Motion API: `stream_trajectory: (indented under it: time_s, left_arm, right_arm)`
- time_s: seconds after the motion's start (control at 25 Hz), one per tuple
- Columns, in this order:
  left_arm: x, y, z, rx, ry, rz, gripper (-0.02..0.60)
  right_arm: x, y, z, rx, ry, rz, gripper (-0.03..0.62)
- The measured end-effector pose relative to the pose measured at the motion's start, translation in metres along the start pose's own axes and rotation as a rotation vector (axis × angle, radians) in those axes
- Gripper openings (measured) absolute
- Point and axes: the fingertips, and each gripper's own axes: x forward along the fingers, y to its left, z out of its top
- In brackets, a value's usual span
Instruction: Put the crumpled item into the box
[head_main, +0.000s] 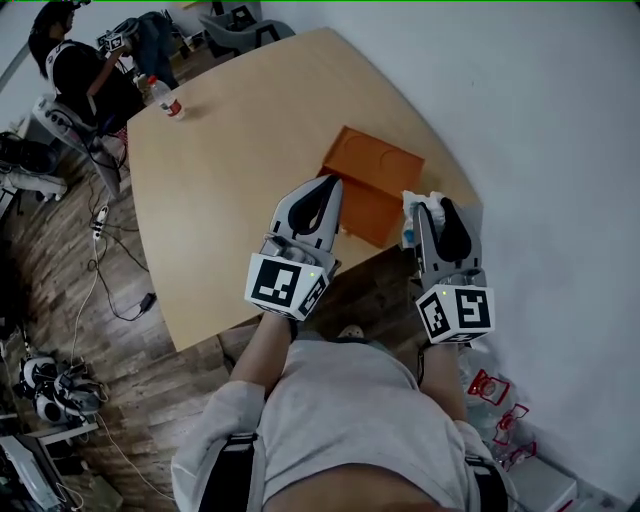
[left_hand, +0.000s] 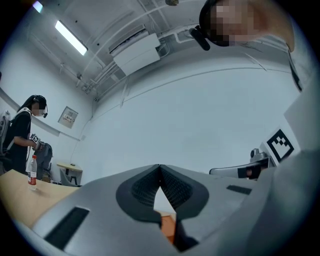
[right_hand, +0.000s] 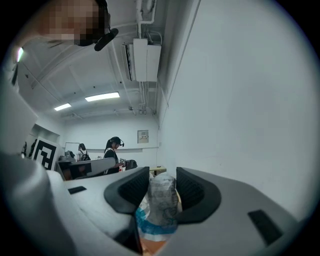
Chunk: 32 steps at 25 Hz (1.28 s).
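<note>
An orange box (head_main: 372, 180) sits near the table's right edge. My right gripper (head_main: 424, 205) is shut on a crumpled white-and-blue item (head_main: 420, 208), held just right of the box over the table's corner. In the right gripper view the crumpled item (right_hand: 160, 205) is pinched between the dark pads (right_hand: 195, 192). My left gripper (head_main: 328, 186) is shut with nothing in it, its tips over the box's near left edge. In the left gripper view a sliver of the orange box (left_hand: 168, 225) shows below the touching pads (left_hand: 175, 187).
The wooden table (head_main: 230, 170) carries a plastic bottle (head_main: 166, 99) at its far left corner. A person (head_main: 80, 65) stands beyond that corner. Cables (head_main: 100, 260) and gear lie on the floor at left. A white wall runs along the right.
</note>
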Motion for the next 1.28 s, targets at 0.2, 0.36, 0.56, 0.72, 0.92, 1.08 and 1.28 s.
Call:
stream_trajectory:
  time_s: [0.2,0.36,0.56,0.72,0.92,1.08,1.28]
  left_arm:
    - [0.001,0.000,-0.004,0.008,0.010,0.023,0.013]
    - [-0.001,0.009,-0.009,0.005,0.027,0.051,0.014]
    - [0.001,0.012,-0.017,0.005,0.043,0.062,0.013]
    - [0.010,0.028,-0.024,0.001,0.059,0.057,0.014]
    - [0.021,0.043,-0.035,-0.005,0.081,0.032,0.014]
    - [0.024,0.046,-0.043,-0.014,0.100,0.020,0.012]
    - [0.036,0.083,-0.055,-0.031,0.116,0.027,0.012]
  right_arm:
    - [0.007,-0.005,-0.007,0.022,0.012,0.027,0.163]
    - [0.016,-0.003,-0.017,0.040,0.033,0.046,0.163]
    - [0.022,-0.005,-0.027,0.044,0.052,0.059,0.163]
    - [0.043,-0.001,-0.036,0.045,0.073,0.063,0.163]
    - [0.070,0.002,-0.053,0.048,0.112,0.058,0.163]
    - [0.077,0.002,-0.064,0.049,0.142,0.055,0.163]
    - [0.115,0.011,-0.087,0.044,0.202,0.053,0.163]
